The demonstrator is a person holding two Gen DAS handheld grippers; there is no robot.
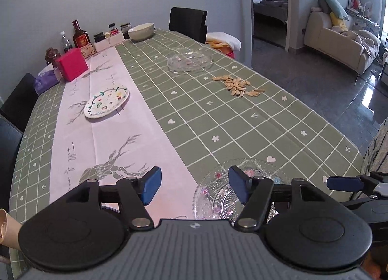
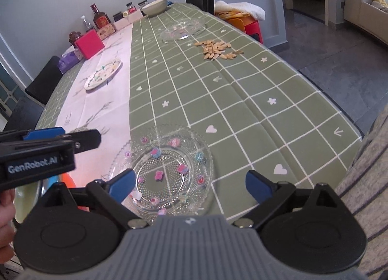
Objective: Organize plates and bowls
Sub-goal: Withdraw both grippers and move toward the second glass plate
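A clear glass plate (image 1: 218, 195) (image 2: 167, 168) with small coloured flowers lies on the green tablecloth at the near edge. My right gripper (image 2: 191, 183) hovers over it, open, and its pads touch nothing. My left gripper (image 1: 194, 185) is open too, over the plate's left rim and the pink runner, with nothing between its fingers. Farther off lie a white painted plate (image 1: 106, 100) (image 2: 103, 74) on the runner, a clear glass dish (image 1: 190, 62) (image 2: 181, 29) and a cream bowl (image 1: 141, 31) (image 2: 154, 6) at the far end.
A pile of seeds (image 1: 238, 85) (image 2: 215, 50) lies right of centre. A red box (image 1: 71, 64), bottles and jars line the far left side. A black chair (image 1: 188, 23) stands at the far end. A striped sleeve (image 2: 363, 183) is at the right.
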